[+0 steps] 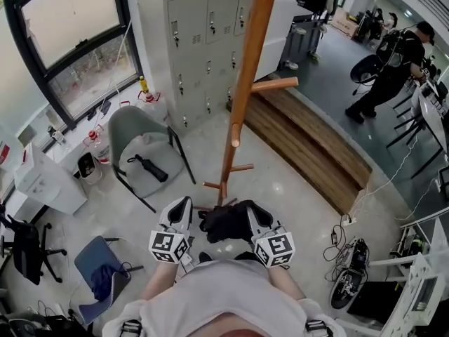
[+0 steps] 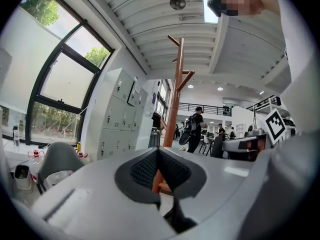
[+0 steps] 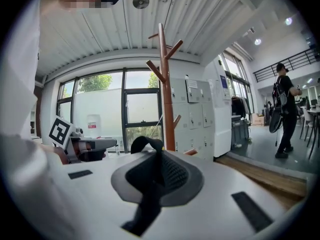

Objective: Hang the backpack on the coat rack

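Jaws pressed together on black webbing, the right gripper [image 3: 161, 171] pinches one strap [image 3: 146, 145] of the backpack [image 1: 228, 222], and a loop of that strap stands up above the pads. The left gripper [image 2: 158, 166] also has its jaws closed, their pads meeting at the tip, with a dark piece of the same bag [image 2: 176, 220] caught lower down between them.

The backpack is a single one, plain black and soft. It is slumped into a crumpled bundle, with no print or colour showing on it. It hangs low in front of the person, between the two grippers and above the pale floor [image 1: 295, 188], close to the foot of the coat rack [image 1: 247, 69] and on none of its pegs.

The one coat rack is a tall pole of reddish-brown wood, with short pegs slanting off it at several heights. It stands just ahead of the bag.

To the left, one grey shell chair [image 1: 137, 135] carries one folded black umbrella [image 1: 147, 167], and one blue chair [image 1: 98, 262] sits nearer the person. A bank of grey lockers [image 1: 200, 34] lines the wall behind the pole, with a low wooden platform [image 1: 309, 135] beside it. One person in black [image 1: 393, 69] stands well apart at the far right.
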`<action>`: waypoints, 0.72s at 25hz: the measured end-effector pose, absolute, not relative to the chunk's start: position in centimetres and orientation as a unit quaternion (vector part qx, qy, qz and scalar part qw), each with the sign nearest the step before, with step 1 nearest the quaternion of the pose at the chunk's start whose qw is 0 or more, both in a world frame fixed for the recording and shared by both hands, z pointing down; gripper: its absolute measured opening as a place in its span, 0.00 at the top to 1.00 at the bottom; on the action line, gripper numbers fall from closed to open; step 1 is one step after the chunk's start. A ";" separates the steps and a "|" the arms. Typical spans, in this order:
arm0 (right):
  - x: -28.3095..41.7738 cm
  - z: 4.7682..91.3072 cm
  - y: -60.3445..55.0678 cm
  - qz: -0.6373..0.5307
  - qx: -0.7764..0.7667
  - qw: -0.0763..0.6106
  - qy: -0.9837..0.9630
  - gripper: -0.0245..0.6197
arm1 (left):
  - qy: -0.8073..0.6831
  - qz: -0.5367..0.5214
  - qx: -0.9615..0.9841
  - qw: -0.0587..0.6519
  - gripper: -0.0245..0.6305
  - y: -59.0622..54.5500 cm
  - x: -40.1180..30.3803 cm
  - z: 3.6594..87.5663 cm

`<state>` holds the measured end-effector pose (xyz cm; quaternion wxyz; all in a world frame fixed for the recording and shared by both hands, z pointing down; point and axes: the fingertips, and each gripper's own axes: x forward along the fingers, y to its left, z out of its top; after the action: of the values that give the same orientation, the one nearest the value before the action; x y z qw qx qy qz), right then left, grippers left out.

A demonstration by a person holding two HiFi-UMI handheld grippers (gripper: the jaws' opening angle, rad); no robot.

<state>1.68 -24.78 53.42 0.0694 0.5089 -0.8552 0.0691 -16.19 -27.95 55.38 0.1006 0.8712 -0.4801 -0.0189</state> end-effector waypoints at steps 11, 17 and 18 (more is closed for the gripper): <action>1.4 54.0 -25.3 0.087 0.515 0.075 -0.849 0.93 | -0.489 -0.021 0.868 0.085 0.95 -28.1 -17.3 54.1; 0.6 53.2 -25.8 0.078 0.513 0.068 -0.852 0.93 | -0.491 -0.017 0.865 0.098 0.95 -28.3 -18.1 55.0; 0.6 53.1 -25.9 0.076 0.513 0.067 -0.852 0.93 | -0.491 -0.017 0.866 0.098 0.95 -28.4 -18.2 55.1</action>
<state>0.56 -25.94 53.10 0.0669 0.5131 -0.8523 0.0762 -18.17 -28.36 55.10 0.0981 0.8655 -0.4909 -0.0169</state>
